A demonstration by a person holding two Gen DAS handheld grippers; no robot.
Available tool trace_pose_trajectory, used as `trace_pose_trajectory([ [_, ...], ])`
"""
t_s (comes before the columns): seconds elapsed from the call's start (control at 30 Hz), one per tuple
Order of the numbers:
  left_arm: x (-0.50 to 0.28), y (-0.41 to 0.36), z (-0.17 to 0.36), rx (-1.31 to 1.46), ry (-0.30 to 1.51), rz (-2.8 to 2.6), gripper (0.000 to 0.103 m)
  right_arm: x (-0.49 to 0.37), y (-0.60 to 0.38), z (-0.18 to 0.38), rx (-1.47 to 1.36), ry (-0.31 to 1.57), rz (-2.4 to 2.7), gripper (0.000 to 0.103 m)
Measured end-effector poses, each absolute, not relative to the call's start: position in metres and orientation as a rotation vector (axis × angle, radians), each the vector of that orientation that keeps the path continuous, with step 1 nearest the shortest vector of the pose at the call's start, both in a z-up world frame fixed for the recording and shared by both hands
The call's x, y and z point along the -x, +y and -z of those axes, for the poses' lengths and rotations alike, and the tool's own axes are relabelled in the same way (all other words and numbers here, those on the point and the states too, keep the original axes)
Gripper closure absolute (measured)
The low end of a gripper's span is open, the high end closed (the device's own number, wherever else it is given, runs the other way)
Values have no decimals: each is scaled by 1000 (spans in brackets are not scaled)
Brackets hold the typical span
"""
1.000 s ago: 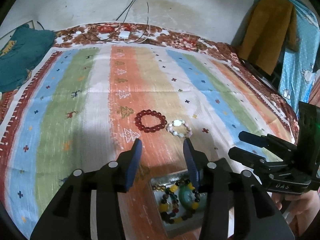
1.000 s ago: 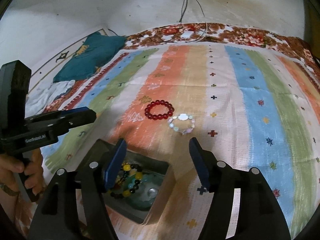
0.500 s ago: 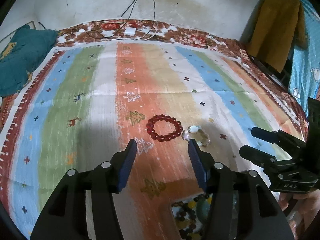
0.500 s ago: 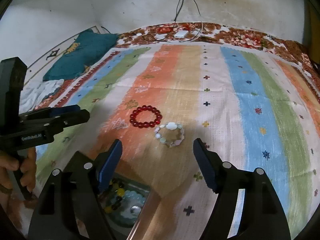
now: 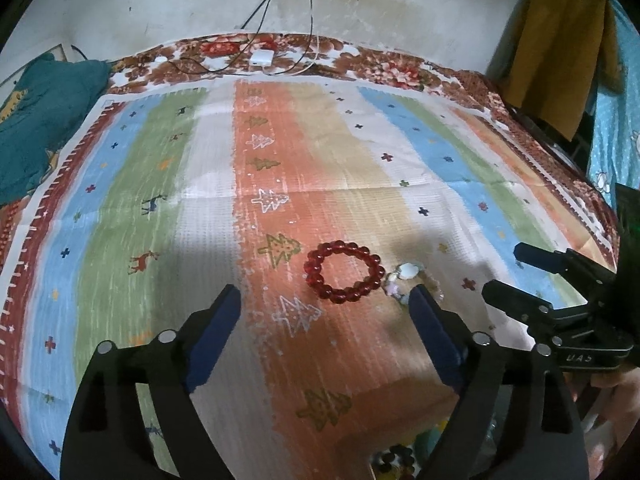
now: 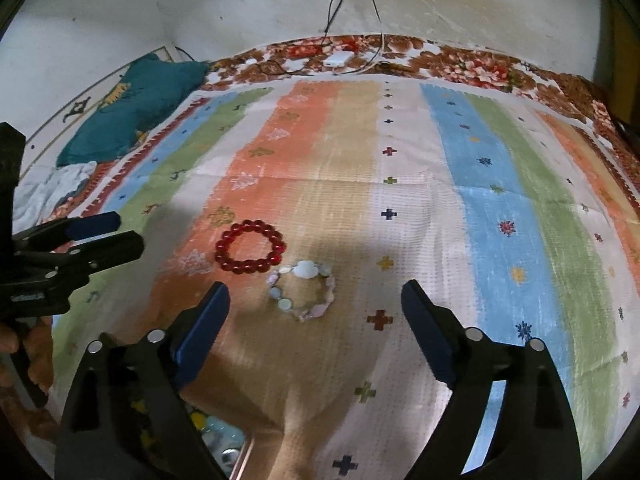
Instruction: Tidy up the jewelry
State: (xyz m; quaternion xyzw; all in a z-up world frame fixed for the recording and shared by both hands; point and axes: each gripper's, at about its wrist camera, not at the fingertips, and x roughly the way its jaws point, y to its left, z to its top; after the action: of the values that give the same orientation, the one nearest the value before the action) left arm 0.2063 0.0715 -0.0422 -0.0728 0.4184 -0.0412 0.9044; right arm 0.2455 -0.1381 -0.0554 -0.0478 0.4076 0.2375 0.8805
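Your box [image 6: 236, 454] sits at six o'clock under the fingers, holding mixed beads [image 6: 208, 426]. The red bracelet [image 5: 344, 272] lies on the striped cloth [image 5: 320, 168], with the pale bracelet [image 6: 306, 290] just beside it at four o'clock. Your left gripper [image 5: 324, 308] and right gripper [image 6: 316, 304] are both spread wide, grasping nothing. A teal pillow [image 6: 136, 108] lies at ten o'clock.
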Motion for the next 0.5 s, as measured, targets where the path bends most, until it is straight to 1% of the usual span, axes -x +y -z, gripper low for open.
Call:
trace_pose_trajectory([
  [0.23,-227,78,57,154,910,77,7,-265,-135,67,112,886,-473,9],
  [0.5,-244,81,68,141,938,74,7,-280,-129,79,119,935,-471,9],
])
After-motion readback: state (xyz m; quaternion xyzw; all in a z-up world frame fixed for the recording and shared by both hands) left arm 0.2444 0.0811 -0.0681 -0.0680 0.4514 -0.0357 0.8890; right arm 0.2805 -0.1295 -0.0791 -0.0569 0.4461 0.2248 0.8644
